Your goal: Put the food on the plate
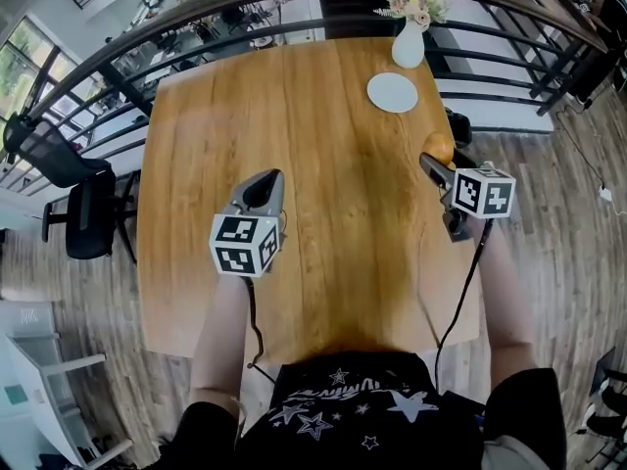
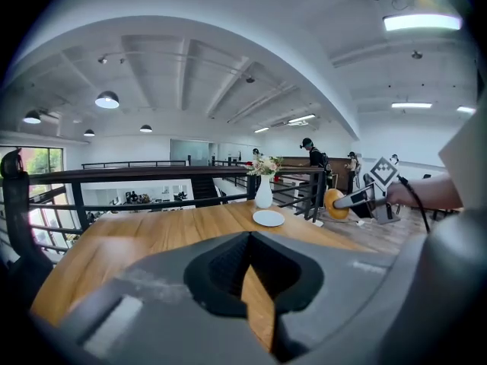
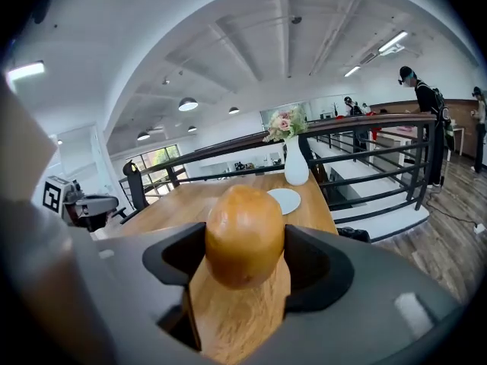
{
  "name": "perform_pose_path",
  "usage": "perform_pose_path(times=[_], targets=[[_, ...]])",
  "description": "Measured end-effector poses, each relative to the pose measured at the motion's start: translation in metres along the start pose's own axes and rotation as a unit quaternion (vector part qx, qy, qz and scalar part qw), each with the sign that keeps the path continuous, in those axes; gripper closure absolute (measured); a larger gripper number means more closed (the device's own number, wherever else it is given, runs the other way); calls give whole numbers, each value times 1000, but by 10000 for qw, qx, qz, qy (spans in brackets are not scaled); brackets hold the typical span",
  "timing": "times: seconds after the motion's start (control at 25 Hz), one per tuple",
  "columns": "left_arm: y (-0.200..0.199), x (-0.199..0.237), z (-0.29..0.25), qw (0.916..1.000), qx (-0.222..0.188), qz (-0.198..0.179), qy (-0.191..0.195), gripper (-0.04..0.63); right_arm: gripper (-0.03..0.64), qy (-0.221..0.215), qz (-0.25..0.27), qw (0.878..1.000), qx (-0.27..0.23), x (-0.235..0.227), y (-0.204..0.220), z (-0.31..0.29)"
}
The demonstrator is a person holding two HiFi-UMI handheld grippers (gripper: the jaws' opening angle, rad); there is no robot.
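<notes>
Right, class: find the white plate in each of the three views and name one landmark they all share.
Head view: white plate upper right, far end of the table.
Left gripper view: centre, above the jaws.
Right gripper view: centre, left edge behind the gripped bun.
Shared landmark: the white flower vase just beyond the plate.
</notes>
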State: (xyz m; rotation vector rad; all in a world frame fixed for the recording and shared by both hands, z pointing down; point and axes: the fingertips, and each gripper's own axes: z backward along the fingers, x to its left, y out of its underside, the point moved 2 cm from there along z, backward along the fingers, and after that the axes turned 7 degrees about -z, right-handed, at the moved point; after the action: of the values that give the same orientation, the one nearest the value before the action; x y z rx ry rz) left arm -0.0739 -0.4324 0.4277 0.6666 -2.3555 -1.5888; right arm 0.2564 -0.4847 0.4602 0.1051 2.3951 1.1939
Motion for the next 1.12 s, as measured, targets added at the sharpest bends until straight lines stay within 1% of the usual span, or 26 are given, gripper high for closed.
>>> perform_pose_path(times=[0.36, 0.48, 0.6, 0.76, 0.84, 0.96, 1.12], targets=[[-15, 28, -74, 9995, 307, -75, 38, 596, 290, 189, 8, 9996, 218, -40, -24, -69], [-19, 35, -96, 9993, 362, -73, 51, 596, 289, 275, 94, 9991, 317, -51, -30, -90], [-21, 39, -114, 9992, 382, -27, 99, 596, 288, 336, 268, 9980, 468, -60, -38, -112], [-18, 42, -141, 9983, 499, -148, 251, 595, 288, 275, 434, 9958, 755, -66, -47, -146], [-15, 44, -153, 9979, 551, -158, 296, 595, 288, 294, 528, 9948, 815, -71, -53, -161], [-10, 51, -168, 9976, 619, -104, 283, 596, 288, 402, 849, 9916, 894, -77, -63, -185], [-2, 55, -183, 9971, 684, -56, 317, 596, 288, 453, 1238, 9844, 1168, -77, -68, -216]])
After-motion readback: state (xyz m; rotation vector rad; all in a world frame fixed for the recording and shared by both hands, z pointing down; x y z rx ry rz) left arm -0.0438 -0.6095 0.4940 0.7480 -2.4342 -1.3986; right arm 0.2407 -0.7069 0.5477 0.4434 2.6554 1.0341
